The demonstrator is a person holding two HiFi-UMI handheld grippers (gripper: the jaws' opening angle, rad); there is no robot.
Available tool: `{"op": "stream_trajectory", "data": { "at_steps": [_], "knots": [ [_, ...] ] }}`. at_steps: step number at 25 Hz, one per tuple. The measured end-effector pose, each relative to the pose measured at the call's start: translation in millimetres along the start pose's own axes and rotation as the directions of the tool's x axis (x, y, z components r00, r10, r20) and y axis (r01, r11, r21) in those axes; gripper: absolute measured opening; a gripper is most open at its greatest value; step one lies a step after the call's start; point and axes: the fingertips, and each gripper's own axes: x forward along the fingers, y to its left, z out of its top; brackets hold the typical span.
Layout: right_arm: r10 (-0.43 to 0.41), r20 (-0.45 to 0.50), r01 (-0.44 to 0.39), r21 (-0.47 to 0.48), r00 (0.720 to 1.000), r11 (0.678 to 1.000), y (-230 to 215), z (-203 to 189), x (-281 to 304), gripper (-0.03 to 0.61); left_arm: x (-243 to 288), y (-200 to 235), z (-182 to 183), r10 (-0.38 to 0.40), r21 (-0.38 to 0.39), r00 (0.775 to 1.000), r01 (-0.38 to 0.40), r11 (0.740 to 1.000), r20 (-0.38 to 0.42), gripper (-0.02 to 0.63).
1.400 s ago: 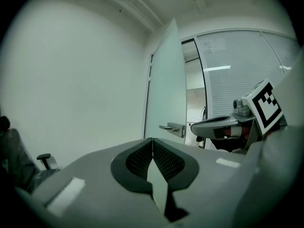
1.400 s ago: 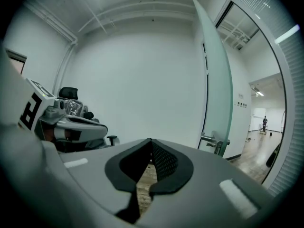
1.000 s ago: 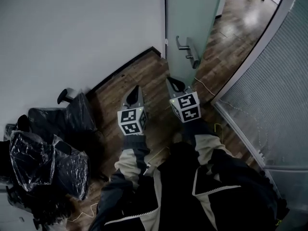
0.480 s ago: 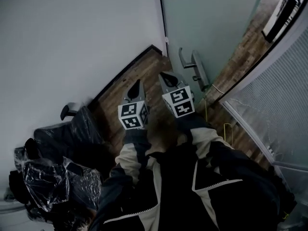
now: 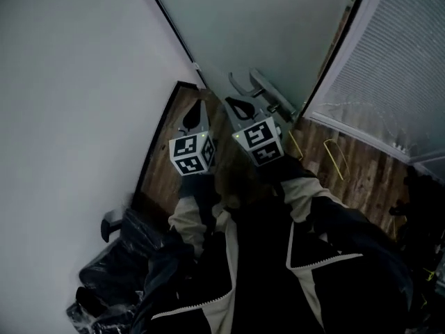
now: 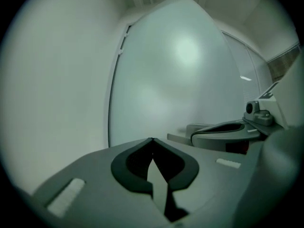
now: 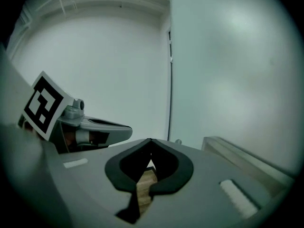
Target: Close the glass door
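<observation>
The frosted glass door (image 5: 278, 26) fills the top of the head view, with its metal handle (image 5: 263, 92) low on it. My right gripper (image 5: 235, 104) is shut and empty, its tips just left of the handle; I cannot tell if they touch. My left gripper (image 5: 197, 111) is shut and empty beside it, nearer the white wall. In the left gripper view the shut left gripper (image 6: 152, 139) faces the door (image 6: 180, 80). In the right gripper view the right gripper (image 7: 150, 140) points at the door's hinge edge, with the handle bar (image 7: 247, 163) to its right.
A white wall (image 5: 69, 82) with black skirting (image 5: 156, 141) runs along the left. A glass partition with blinds (image 5: 396, 68) stands on the right. Yellow cable (image 5: 337, 160) lies on the wood floor. Plastic-wrapped chairs (image 5: 118, 277) sit at the lower left.
The door has swung round and the open gap with the hallway beyond it has gone from view. Both grippers moved along with it, staying by the handle. The chairs slid towards the lower left.
</observation>
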Motion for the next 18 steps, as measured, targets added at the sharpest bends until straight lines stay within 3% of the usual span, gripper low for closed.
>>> {"op": "stream_trajectory", "data": {
  "at_steps": [5,10,13,18],
  "knots": [
    [-0.263,0.0,0.263,0.032,0.965,0.964,-25.5,-4.7,-21.3,0.005,21.8,-13.4,-4.5,-0.228,0.03,0.974,0.228,0.973,-0.021,0.0],
    [-0.487,-0.045,0.489,0.041,0.872,0.871,-56.0,-16.2,-72.0,0.005,27.3,-48.1,-10.2,-0.406,0.038,0.913,0.407,0.912,-0.038,0.0],
    [-0.55,-0.066,0.552,0.029,0.833,0.833,-63.3,-19.2,-89.0,0.005,27.8,-63.3,-9.3,-0.466,0.038,0.884,0.467,0.883,-0.036,0.0],
    [-0.583,-0.089,0.58,-0.057,0.808,0.812,-60.4,-17.9,-86.0,0.005,27.7,-70.9,-5.2,-0.517,0.041,0.856,0.518,0.855,-0.031,0.0]
  ]
}}
